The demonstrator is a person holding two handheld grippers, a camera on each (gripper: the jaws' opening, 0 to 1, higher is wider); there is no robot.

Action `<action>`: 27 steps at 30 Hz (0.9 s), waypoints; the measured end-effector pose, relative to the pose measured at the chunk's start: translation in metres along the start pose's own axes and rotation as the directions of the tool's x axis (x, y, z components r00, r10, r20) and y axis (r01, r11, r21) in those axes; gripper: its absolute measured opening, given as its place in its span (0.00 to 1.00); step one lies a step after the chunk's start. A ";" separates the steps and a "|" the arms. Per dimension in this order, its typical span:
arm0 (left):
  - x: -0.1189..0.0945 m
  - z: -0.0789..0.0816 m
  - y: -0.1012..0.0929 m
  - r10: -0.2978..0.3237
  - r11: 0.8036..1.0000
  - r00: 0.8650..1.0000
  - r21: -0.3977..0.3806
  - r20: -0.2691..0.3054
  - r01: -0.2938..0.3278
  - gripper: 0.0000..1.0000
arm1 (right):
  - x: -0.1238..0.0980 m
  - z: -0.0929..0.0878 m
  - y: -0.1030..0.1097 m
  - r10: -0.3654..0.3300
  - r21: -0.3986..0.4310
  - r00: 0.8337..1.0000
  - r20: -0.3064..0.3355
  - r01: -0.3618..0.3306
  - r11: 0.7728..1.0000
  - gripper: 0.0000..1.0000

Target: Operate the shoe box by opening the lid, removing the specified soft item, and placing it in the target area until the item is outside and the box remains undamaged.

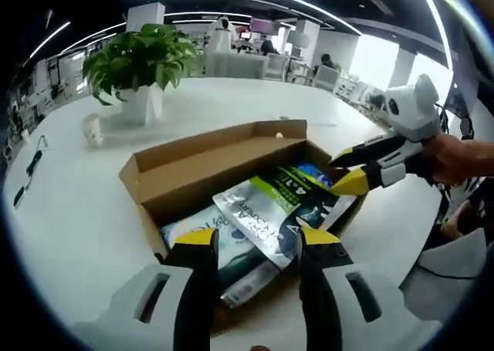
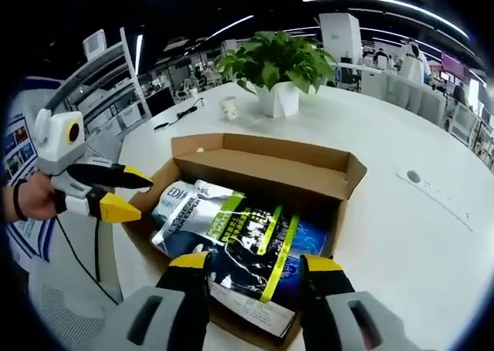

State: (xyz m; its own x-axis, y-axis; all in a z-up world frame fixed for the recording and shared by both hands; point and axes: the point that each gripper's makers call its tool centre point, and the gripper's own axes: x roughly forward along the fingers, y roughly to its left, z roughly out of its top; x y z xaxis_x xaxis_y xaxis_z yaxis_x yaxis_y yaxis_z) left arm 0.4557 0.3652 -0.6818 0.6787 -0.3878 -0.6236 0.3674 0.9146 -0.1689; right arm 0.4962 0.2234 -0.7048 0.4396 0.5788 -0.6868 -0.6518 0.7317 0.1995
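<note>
With the box (image 2: pixel 262 173) open on the table (image 2: pixel 401 235), pouches (image 2: pixel 247 235) lie inside, just ahead of both grippers' released fingers: left gripper (image 1: pixel 253 239), right gripper (image 2: pixel 255 262).

- Shoe box (image 1: pixel 202 168): near wall in the left gripper view hidden behind that view's own jaws; front corner in the right gripper view likewise covered.
- Silver pouch (image 1: pixel 258 212): print too blurred to read in full; lower end hidden by the jaws.
- Dark pouch with green stripes (image 2: pixel 255 247): small text illegible; how many packs lie beneath cannot be told.
- Small pale object (image 2: pixel 228 107) beside the potted plant (image 2: pixel 272 67): too small to identify.
- Background desks and people: blurred, indistinct.
</note>
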 end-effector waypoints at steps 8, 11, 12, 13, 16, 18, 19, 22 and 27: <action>0.013 -0.012 -0.003 -0.007 0.997 0.999 -0.073 -0.032 0.005 0.35 | 0.011 0.003 -0.004 0.007 -0.010 1.000 -0.019 -0.007 1.000 0.43; 0.016 -0.016 -0.004 -0.009 0.996 0.999 -0.087 -0.045 0.005 0.33 | 0.015 0.001 -0.005 0.008 -0.010 0.999 -0.031 -0.008 1.000 0.42; 0.017 -0.018 -0.003 -0.005 0.996 0.998 -0.089 -0.055 0.000 0.32 | 0.016 0.001 -0.006 0.006 -0.013 0.999 -0.035 -0.006 1.000 0.42; 0.018 -0.020 -0.003 -0.005 0.995 0.998 -0.099 -0.065 -0.001 0.31 | 0.017 -0.001 -0.006 0.002 -0.017 0.999 -0.043 -0.002 1.000 0.42; 0.021 -0.025 -0.004 -0.012 0.993 0.996 -0.120 -0.084 0.001 0.26 | 0.021 -0.004 -0.008 0.006 -0.008 0.998 -0.056 -0.007 1.000 0.41; 0.023 -0.028 -0.005 -0.016 0.992 0.995 -0.128 -0.095 0.004 0.24 | 0.023 -0.004 -0.008 0.005 -0.010 0.998 -0.058 -0.006 1.000 0.39; 0.024 -0.030 -0.005 -0.018 0.991 0.995 -0.133 -0.102 0.004 0.24 | 0.024 -0.004 -0.007 0.007 -0.010 0.998 -0.060 -0.008 1.000 0.39; 0.026 -0.034 -0.005 -0.021 0.989 0.993 -0.147 -0.118 0.003 0.23 | 0.028 -0.005 -0.004 0.012 -0.014 0.997 -0.075 -0.013 1.000 0.39; 0.028 -0.036 -0.008 -0.037 0.986 0.991 -0.167 -0.129 0.015 0.18 | 0.035 -0.008 -0.005 0.001 -0.016 0.994 -0.113 -0.003 1.000 0.37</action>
State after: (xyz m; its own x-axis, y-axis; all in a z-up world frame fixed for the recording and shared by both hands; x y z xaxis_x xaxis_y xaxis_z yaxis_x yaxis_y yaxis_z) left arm 0.4487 0.3514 -0.7250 0.5774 -0.4032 -0.7099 0.2661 0.9150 -0.3033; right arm 0.5099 0.2374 -0.7351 0.3666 0.5352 -0.7611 -0.6629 0.7242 0.1900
